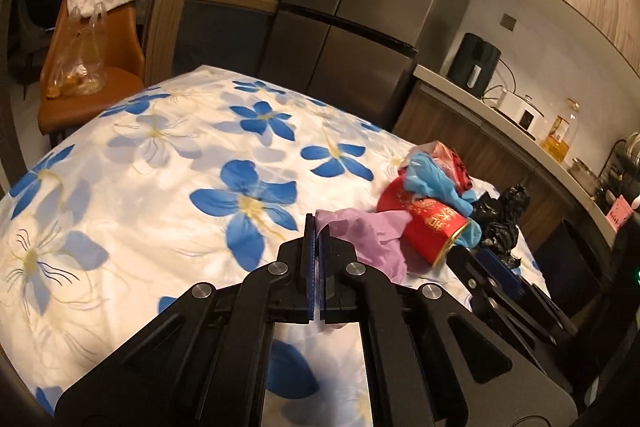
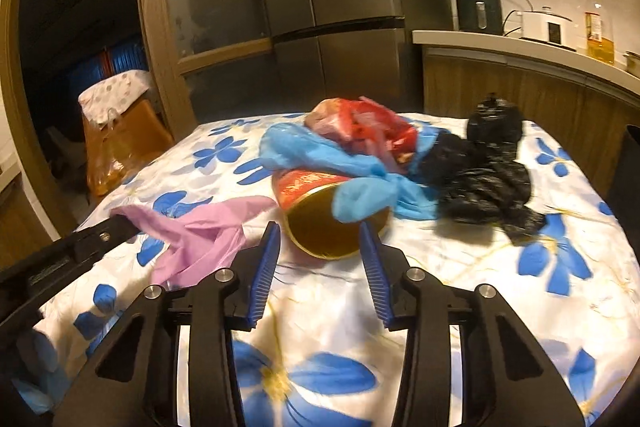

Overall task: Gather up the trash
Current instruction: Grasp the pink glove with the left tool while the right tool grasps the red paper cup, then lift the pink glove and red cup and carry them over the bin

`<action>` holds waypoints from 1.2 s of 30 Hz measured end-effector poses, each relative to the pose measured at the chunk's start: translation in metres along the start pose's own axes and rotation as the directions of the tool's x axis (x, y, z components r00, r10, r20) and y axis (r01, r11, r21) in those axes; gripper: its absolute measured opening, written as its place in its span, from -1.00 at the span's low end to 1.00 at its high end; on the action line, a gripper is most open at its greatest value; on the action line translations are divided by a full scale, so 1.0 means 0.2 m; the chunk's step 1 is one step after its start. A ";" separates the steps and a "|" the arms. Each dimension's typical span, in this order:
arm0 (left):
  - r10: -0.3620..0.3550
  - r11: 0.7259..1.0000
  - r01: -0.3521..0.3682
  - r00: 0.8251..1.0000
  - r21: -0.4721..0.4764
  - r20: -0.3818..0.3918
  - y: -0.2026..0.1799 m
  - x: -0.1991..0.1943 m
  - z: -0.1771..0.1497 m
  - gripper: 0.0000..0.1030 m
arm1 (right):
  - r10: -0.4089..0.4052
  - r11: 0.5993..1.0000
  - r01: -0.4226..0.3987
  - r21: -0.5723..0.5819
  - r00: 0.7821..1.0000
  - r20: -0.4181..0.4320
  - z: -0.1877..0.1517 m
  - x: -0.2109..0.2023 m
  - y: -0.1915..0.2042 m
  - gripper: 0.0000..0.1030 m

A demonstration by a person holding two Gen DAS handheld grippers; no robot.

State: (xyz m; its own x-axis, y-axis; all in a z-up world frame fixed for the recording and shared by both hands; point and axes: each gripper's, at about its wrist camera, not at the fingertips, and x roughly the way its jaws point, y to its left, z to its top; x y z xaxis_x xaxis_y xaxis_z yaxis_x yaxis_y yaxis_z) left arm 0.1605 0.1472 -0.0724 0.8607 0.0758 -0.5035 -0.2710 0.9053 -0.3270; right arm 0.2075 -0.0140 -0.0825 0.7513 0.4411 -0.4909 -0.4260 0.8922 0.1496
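I see a purple bag [image 2: 200, 231] at nine o'clock of the tipped red can [image 2: 320, 211]; blue bag [image 2: 320, 155] draped over it, black bag [image 2: 480, 179] at three.

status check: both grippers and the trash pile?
Left gripper shut on purple bag. Right gripper open, jaws facing red can lying on its side. Blue bag draped over can mouth; black bag beside.

Glossy, satiny tablecloth [image 2: 460, 267] at centre; thin crinkled black plastic bag [image 2: 480, 183] at right; shiny red-and-gold can [image 2: 320, 227] mid-frame; limp lilac film [image 2: 200, 231] at left; ribbed blue gripper pads [image 2: 266, 275]; brushed metal fridge [image 2: 340, 7] at top.
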 end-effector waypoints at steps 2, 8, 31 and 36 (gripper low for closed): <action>0.000 1.000 0.000 1.000 0.001 -0.002 0.01 0.00 0.00 -1.00 | 0.008 1.000 -0.008 -0.003 1.000 -0.008 0.01 0.03 0.01 -0.24; -0.016 1.000 0.016 1.000 0.007 0.014 0.04 -0.03 0.02 -1.00 | 0.034 0.999 -0.034 -0.014 0.998 -0.049 0.02 0.10 0.04 -0.81; -0.051 0.998 0.048 0.992 0.032 0.112 -0.07 -0.28 0.05 -1.00 | 0.177 0.984 -0.175 -0.038 0.980 0.090 0.07 -0.41 0.01 -0.93; -0.065 0.997 0.059 0.991 0.050 0.116 -0.15 -0.33 0.02 -1.00 | 0.163 0.987 -0.160 -0.028 0.979 0.124 0.06 -0.54 -0.07 -0.93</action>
State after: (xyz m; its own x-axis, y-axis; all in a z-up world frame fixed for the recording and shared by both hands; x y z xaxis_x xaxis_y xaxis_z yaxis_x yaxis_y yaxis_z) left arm 0.1137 0.1165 -0.0267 0.9207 0.0650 -0.3849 -0.1977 0.9279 -0.3161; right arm 0.1381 -0.0721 -0.0223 0.7285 0.5889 -0.3500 -0.5551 0.8069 0.2021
